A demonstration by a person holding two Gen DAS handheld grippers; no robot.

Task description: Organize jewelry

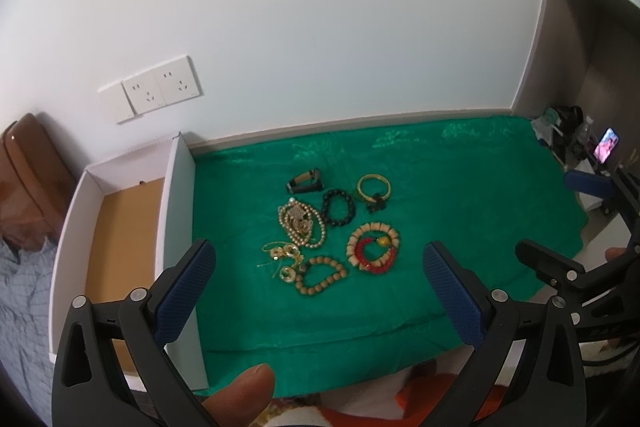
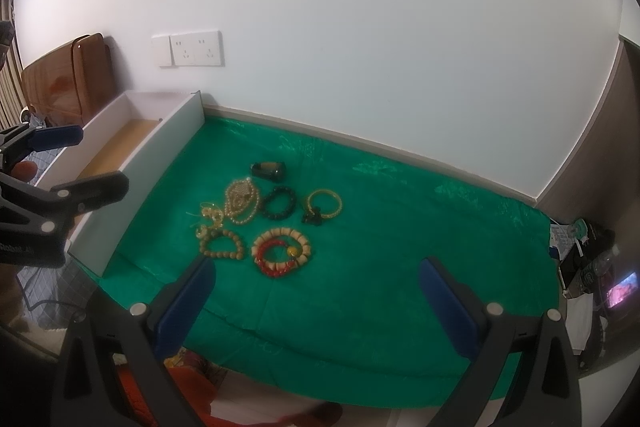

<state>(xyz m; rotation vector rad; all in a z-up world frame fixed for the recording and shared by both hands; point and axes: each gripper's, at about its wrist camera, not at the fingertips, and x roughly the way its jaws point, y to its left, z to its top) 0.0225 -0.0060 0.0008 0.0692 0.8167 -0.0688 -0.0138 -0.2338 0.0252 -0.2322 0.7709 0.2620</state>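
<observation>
Jewelry: a loose cluster lies mid-way on the green cloth (image 1: 460,187) covering the desk, spread flat so each piece can be singled out.
Pieces: pearl necklace (image 1: 298,223), black bead bracelet (image 1: 338,207), gold bangle (image 1: 374,187), red and cream bracelets (image 1: 374,247), wooden bead bracelet (image 1: 320,275), all close together, some touching.
Box: the white box (image 1: 180,203) sits just left of the cloth, open-topped with a brown floor, likely the destination.
Left tool (image 1: 318,291): jaws wide apart, holding nothing, hanging short of the cluster.
Right tool (image 2: 316,303): likewise wide open and unladen, facing the red bracelet side.
Stage: nothing sorted yet, judging by the bare box.
</observation>
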